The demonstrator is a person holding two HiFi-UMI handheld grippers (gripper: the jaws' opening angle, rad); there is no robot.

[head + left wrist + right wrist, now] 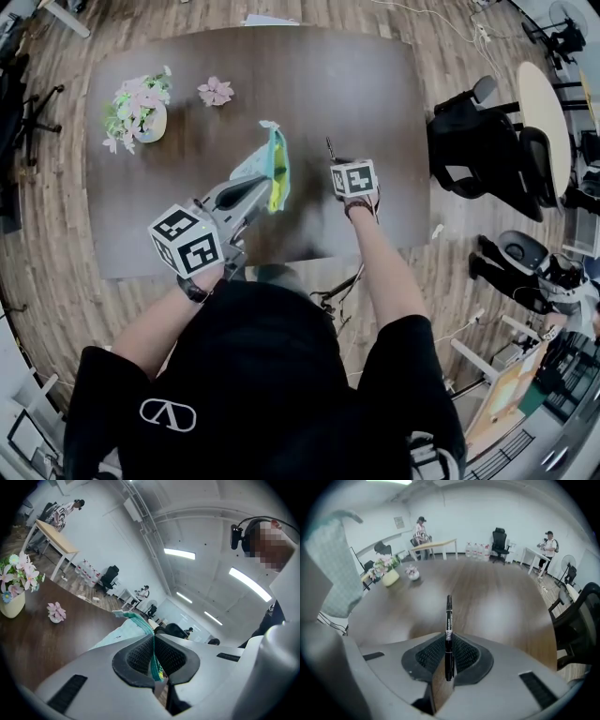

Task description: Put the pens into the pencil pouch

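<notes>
The right hand-held gripper (448, 639) is clenched on a black pen (449, 613), which points out past its jaws over the counter (497, 606). The left hand-held gripper (153, 644) grips the mint pencil pouch (117, 637) by its teal edge (near the pen, on its left).

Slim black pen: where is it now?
The pen is clamped in the fingers of the right gripper above the dark wooden table, right of the pale green pouch in the head view.

pen (448, 620): black | pencil pouch (258, 167): pale mint, teal edge | table (309, 84): dark brown | flowers (141, 98): pink
</notes>
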